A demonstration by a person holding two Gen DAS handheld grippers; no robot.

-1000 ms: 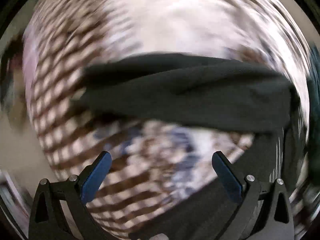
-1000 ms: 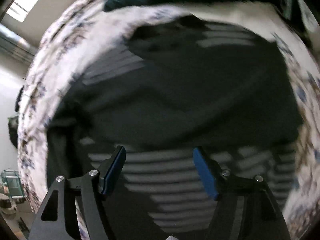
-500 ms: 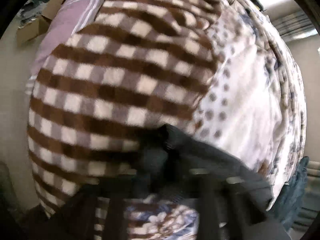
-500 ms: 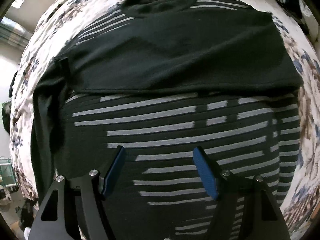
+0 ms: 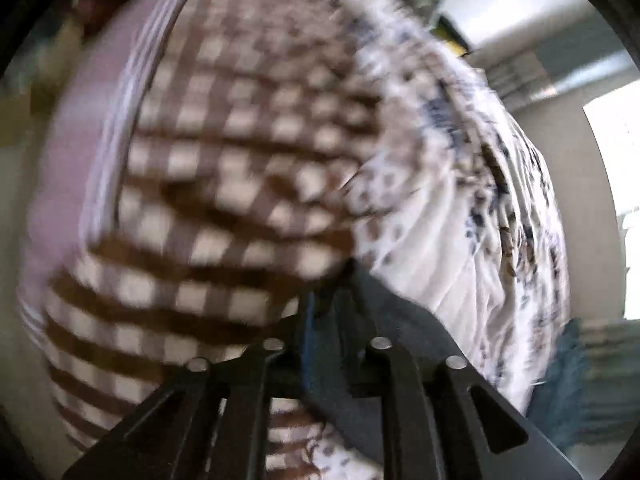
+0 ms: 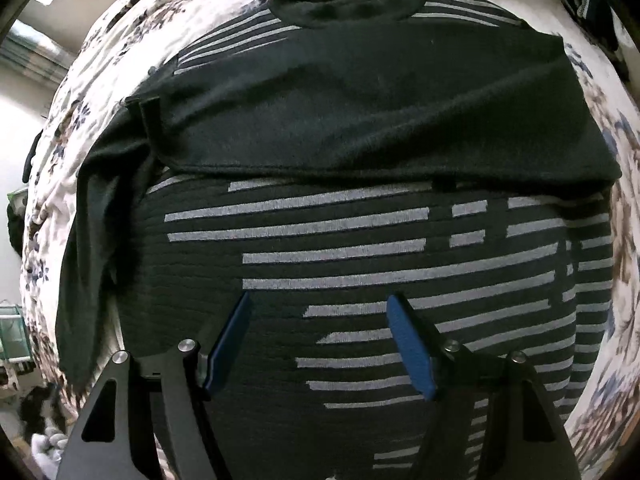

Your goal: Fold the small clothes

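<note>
A dark sweater with grey stripes (image 6: 360, 240) lies flat on the bed, collar at the far end. One dark sleeve (image 6: 380, 120) is folded across its chest. My right gripper (image 6: 320, 344) is open and empty, hovering over the sweater's lower body. In the blurred left wrist view my left gripper (image 5: 324, 312) is shut on a dark fold of the sweater (image 5: 400, 344), which trails off to the lower right.
The bed has a white floral cover (image 6: 100, 60). A brown and white checked blanket (image 5: 224, 200) and a lilac sheet (image 5: 80, 140) lie beyond the left gripper. A teal cloth (image 5: 572, 380) is at the right. A window (image 5: 616, 200) is on the right.
My left gripper was open one second ago and has shut on the dark fabric, swinging towards the checked blanket. The right gripper rose and the view steadied over the sweater.
</note>
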